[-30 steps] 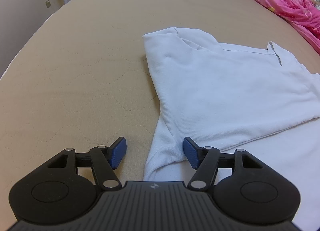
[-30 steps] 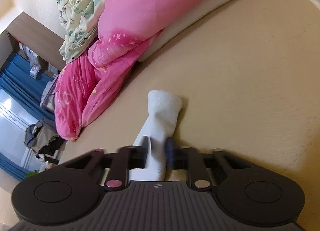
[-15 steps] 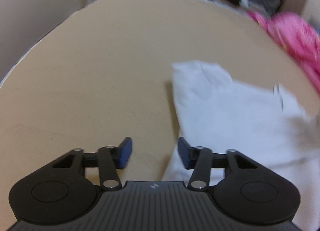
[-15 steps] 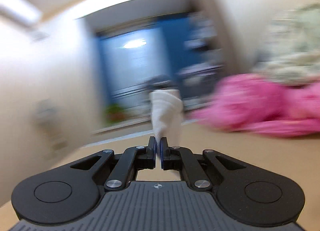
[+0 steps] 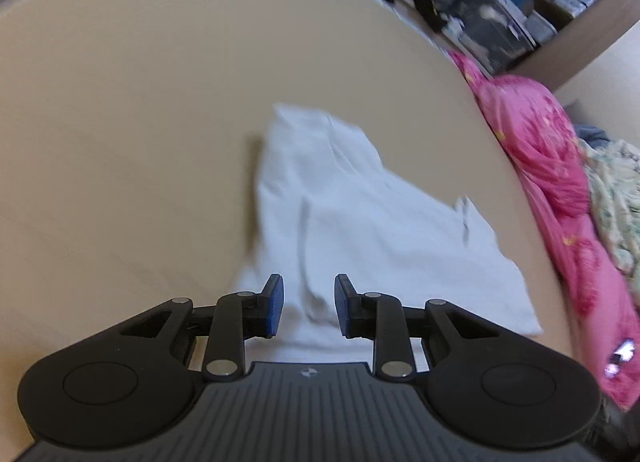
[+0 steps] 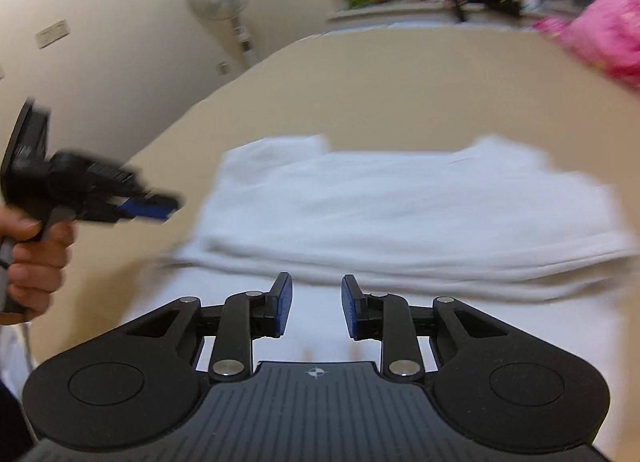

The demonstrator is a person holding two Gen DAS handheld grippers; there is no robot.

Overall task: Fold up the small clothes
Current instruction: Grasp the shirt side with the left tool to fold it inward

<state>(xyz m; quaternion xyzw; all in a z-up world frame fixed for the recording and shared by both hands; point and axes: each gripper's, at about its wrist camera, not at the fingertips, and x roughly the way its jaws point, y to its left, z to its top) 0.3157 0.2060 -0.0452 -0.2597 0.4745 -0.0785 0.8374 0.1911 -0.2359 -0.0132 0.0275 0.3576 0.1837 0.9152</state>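
My left gripper (image 5: pixel 309 304) has just been closing, my right gripper (image 6: pixel 316 308) opening — both released, nothing pinched. The white knit shirt (image 6: pixel 400 206) lies partly folded on the beige quilted mattress (image 5: pixel 140 122); I judge more folds remain.

Both wrist cameras look down, sharing the white shirt (image 5: pixel 360 222).

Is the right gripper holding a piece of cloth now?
No, the right gripper has open jaws with nothing between them above the white shirt.
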